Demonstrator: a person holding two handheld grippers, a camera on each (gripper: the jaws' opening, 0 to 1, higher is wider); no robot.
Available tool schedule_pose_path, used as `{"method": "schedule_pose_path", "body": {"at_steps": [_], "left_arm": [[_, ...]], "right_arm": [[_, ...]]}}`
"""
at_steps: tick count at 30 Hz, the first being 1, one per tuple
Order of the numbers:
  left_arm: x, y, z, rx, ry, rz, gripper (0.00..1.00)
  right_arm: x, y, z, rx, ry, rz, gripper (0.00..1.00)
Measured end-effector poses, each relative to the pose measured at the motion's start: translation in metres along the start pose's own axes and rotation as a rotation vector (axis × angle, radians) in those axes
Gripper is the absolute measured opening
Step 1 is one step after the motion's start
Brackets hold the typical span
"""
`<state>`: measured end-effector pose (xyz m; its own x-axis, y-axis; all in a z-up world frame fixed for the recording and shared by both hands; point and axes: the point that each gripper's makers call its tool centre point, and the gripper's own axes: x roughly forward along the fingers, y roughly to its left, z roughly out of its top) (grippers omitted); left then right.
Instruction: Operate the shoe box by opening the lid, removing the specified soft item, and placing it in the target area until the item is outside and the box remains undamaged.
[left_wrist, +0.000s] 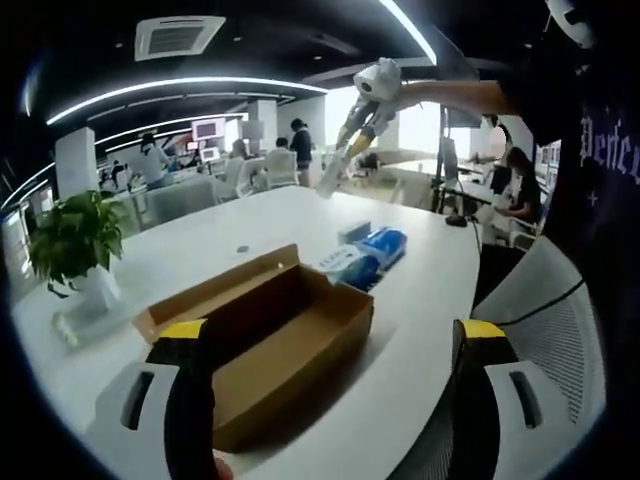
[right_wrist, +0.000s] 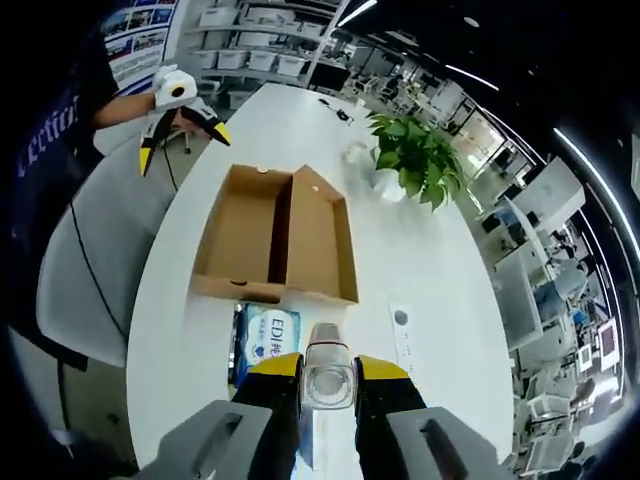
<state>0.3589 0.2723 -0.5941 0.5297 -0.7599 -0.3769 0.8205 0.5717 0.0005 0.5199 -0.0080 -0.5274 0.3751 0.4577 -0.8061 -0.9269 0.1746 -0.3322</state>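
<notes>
Table (right_wrist: 440, 300) carries the open shoe box (right_wrist: 280, 240), lid folded flat. Blue soft pack (right_wrist: 268, 335) lies just outside it. Your right gripper (right_wrist: 328, 385) pinches something clear; set it down gently beside it. Left gripper (left_wrist: 330, 345) is wide open, empty.

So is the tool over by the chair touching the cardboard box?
Apart. The right gripper view shows the left tool held up off the table's side, with bare table between it and the open box.

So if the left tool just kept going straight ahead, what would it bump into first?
Probably the open cardboard shoe box, which lies right between and ahead of the left tool. Depth is hard to judge; the blue packs lie beyond it.
</notes>
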Motion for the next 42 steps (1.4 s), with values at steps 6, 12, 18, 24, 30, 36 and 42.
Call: {"method": "schedule_pose_path", "body": {"at_steps": [6,12,18,24,30,36,42], "left_arm": [[-0.004,0.003,-0.003,-0.008,0.002,0.017,0.99],[-0.006,0.005,-0.005,-0.01,0.004,0.031,0.99],[-0.007,0.007,-0.01,-0.017,0.014,0.038,0.99],[-0.01,0.01,-0.011,-0.03,0.006,0.046,0.99],[-0.01,0.013,-0.013,-0.033,0.015,0.054,0.99],[-0.011,0.016,-0.015,-0.043,0.016,0.066,0.99],[-0.013,0.019,-0.018,-0.056,0.022,0.077,0.99]], "right_arm": [[0.01,-0.002,-0.004,0.003,0.025,0.036,0.15],[0.021,-0.005,-0.008,0.0,0.06,0.074,0.15],[0.032,-0.007,-0.013,-0.001,0.09,0.105,0.15],[0.042,-0.007,-0.015,-0.001,0.114,0.136,0.15],[0.051,-0.007,-0.019,-0.002,0.144,0.165,0.15],[0.061,-0.009,-0.026,-0.013,0.188,0.198,0.15],[0.071,-0.008,-0.028,-0.017,0.215,0.223,0.15]]}}
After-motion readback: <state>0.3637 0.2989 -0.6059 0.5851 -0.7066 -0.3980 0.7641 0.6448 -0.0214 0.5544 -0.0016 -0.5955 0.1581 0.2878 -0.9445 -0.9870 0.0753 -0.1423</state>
